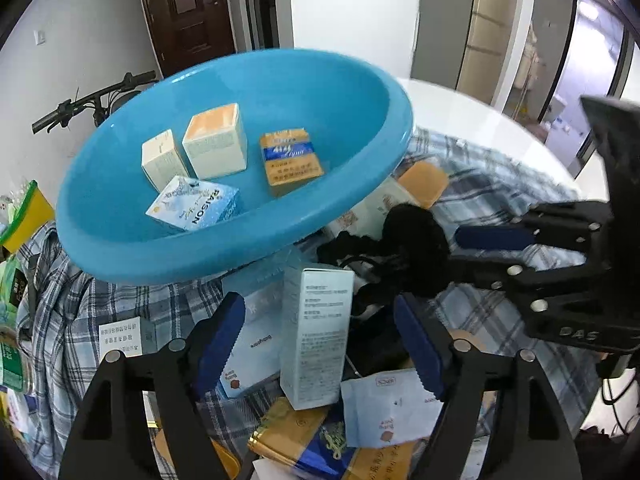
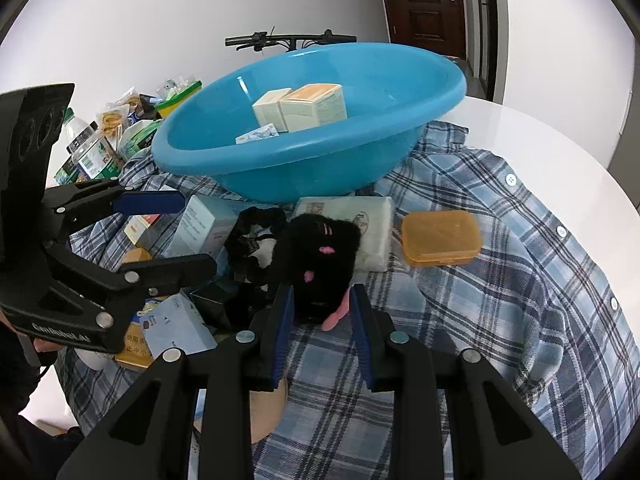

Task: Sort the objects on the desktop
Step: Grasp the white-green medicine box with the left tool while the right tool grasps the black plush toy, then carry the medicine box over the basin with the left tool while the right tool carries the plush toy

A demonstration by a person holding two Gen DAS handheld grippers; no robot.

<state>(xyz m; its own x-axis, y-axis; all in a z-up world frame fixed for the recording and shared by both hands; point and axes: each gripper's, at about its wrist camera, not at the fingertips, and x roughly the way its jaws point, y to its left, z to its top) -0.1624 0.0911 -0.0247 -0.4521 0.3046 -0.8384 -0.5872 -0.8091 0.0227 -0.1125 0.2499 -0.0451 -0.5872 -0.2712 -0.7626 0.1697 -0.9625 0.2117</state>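
A blue plastic basin (image 1: 352, 92) (image 2: 440, 80) sits on a plaid shirt and holds several small boxes (image 1: 216, 146). My left gripper (image 1: 320, 344) is open around a tall pale blue box (image 1: 316, 332) that stands upright between its jaws; the pads (image 1: 218, 344) do not touch it. My right gripper (image 2: 322, 332) is open with its fingertips on either side of the lower end of a black plush toy with pink details (image 2: 316, 256). The toy also shows in the left wrist view (image 1: 412, 240), with the right gripper (image 1: 476, 252) beside it.
An orange lidded case (image 2: 440, 238) and a pale wrapped pack (image 2: 360, 220) lie right of the toy. Flat boxes and packets (image 1: 384, 412) crowd the shirt (image 2: 520, 280) near the left gripper. Bottles and snack bags (image 2: 104, 136) stand at the far left. The white round table's edge (image 2: 560, 140) curves right.
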